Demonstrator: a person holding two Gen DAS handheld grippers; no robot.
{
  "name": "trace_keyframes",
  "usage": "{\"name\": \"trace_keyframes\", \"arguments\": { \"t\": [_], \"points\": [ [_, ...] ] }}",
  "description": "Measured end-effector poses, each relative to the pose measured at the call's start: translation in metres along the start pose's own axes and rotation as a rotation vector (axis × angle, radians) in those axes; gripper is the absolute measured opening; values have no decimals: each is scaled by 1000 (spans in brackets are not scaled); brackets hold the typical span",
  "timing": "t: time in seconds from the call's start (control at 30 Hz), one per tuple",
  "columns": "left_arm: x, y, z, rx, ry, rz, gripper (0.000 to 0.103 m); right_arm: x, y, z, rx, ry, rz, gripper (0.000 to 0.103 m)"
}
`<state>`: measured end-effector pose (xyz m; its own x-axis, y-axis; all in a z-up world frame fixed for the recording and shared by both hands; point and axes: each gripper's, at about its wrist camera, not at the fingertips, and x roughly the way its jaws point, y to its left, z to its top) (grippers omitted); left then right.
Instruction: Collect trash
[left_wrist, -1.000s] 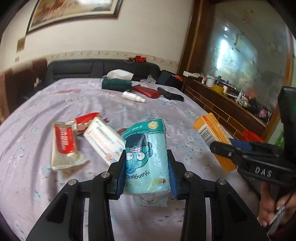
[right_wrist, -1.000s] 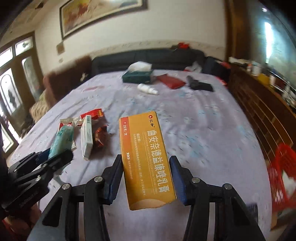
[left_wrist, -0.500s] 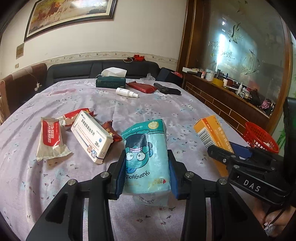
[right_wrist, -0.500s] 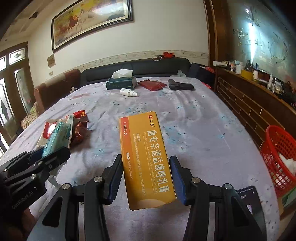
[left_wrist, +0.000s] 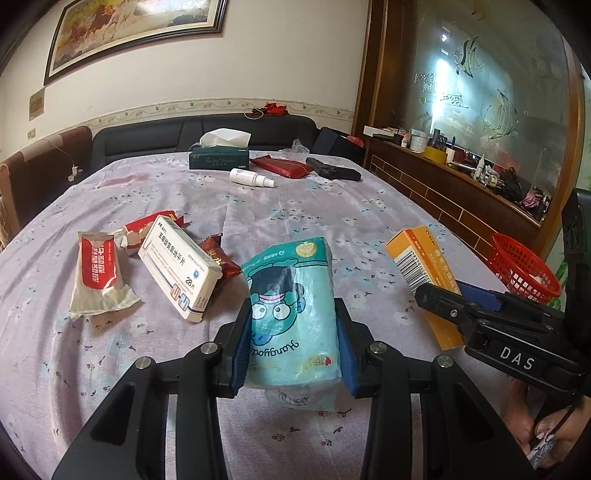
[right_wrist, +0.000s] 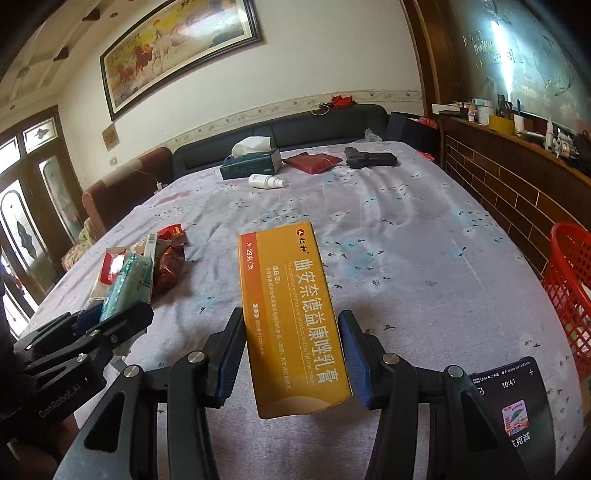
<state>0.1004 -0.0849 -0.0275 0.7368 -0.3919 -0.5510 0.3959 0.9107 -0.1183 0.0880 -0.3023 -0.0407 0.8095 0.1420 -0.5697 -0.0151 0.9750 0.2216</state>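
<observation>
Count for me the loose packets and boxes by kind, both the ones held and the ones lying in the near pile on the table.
Cardboard boxes: 2, the orange box held in one hand-held gripper and the white box on the table.
Soft packets and wrappers: 4, the teal packet held, the red-and-white sachet, the red wrapper, the dark red wrapper.
Total: 6

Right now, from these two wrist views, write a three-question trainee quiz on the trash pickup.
1. What does the left gripper hold?
2. True or false: the orange cardboard medicine box lies flat on the floral bedsheet.
3. The red plastic mesh basket stands A) beside the green tissue box, B) at the bed's right edge.

Key: 1. The teal plastic tissue pack. 2. False; the right gripper holds it. 3. B.
</observation>
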Motion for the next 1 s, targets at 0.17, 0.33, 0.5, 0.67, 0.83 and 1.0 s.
{"name": "trace_keyframes", "arguments": {
  "t": [0.17,0.33,0.5,0.67,0.83,1.0],
  "points": [
    [0,0,0,-1,3,-2,38,-1,-2,0,9,-5,11,54],
    [0,0,-1,-2,5,-1,38,-1,-1,0,9,-6,10,54],
    [0,0,-1,-1,6,-5,38,0,-1,0,12,-5,11,54],
    [0,0,0,-2,4,-9,38,2,-2,1,15,1,9,54],
    [0,-1,0,-4,2,-14,38,2,-3,1,15,3,6,54],
    [-1,-1,0,-6,0,-17,38,2,-3,0,17,4,4,54]
  ]
}}
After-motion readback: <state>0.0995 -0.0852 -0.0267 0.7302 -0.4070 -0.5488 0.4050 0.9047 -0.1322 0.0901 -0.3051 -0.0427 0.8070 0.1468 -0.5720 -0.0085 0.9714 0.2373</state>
